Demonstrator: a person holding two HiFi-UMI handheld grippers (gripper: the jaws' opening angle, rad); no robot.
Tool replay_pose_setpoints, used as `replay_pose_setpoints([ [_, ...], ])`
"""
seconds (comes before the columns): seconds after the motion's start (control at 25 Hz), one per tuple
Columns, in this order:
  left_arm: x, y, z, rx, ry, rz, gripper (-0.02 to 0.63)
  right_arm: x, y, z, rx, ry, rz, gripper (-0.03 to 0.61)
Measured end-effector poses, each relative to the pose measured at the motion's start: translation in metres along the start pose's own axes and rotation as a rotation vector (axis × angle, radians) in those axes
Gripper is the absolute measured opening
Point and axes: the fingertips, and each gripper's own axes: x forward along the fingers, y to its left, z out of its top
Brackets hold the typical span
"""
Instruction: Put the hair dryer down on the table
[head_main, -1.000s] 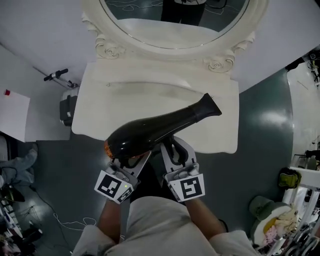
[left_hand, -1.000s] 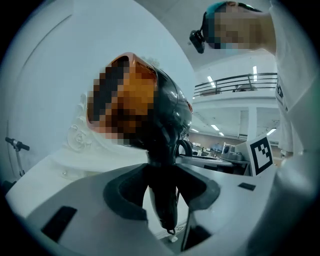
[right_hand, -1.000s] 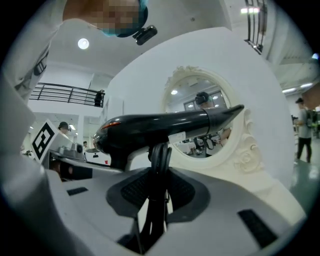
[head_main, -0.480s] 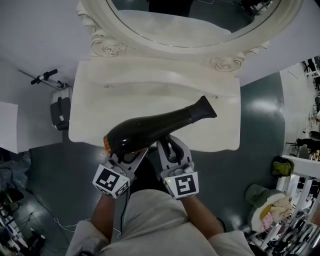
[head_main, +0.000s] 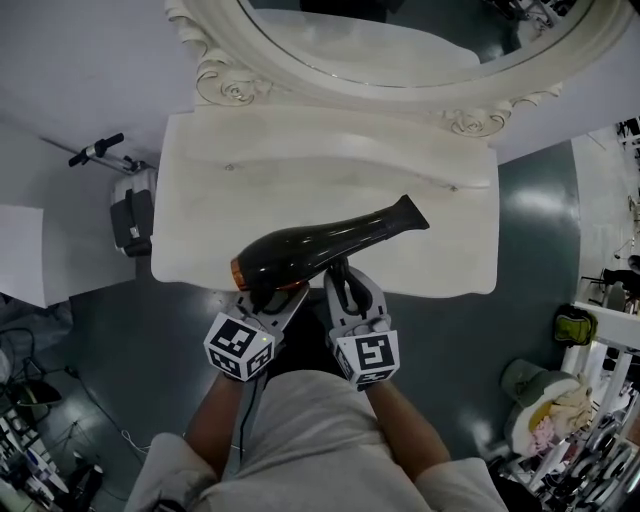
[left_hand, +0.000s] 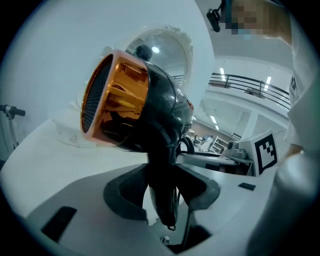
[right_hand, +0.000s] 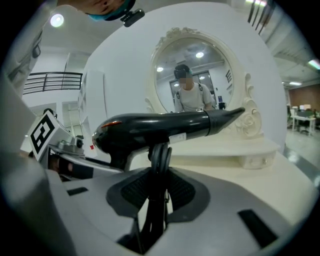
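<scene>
A black hair dryer (head_main: 320, 250) with an orange rear grille (left_hand: 112, 100) hangs level over the front part of the white dressing table (head_main: 300, 160), nozzle pointing right. My left gripper (head_main: 275, 300) is shut on its handle (left_hand: 161, 187), which runs down between the pads. My right gripper (head_main: 345, 290) is shut on the dryer's coiled black cord (right_hand: 159, 165), just under the barrel (right_hand: 165, 127). Both grippers sit side by side at the table's front edge. Whether the dryer touches the tabletop is hidden.
An oval mirror in an ornate white frame (head_main: 230, 85) stands at the table's back edge; a person is reflected in it (right_hand: 189, 92). A grey and black box (head_main: 132, 215) sits on the floor at the left. Clutter lies at the far right (head_main: 560, 420).
The dryer and both grippers have shifted a little further over the table and look lower. Both grips are unchanged.
</scene>
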Motion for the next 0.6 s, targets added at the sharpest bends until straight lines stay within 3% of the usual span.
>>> replay_pose_setpoints([
  [0.24, 0.007, 0.011, -0.007, -0.129, 0.000, 0.012, 0.172, 0.014, 0.001, -0.016, 0.025, 0.066, 0.013, 0.097],
  [0.6, 0.018, 0.025, -0.013, -0.148, 0.030, 0.038, 0.170, 0.033, -0.001, -0.043, 0.089, 0.155, 0.026, 0.098],
])
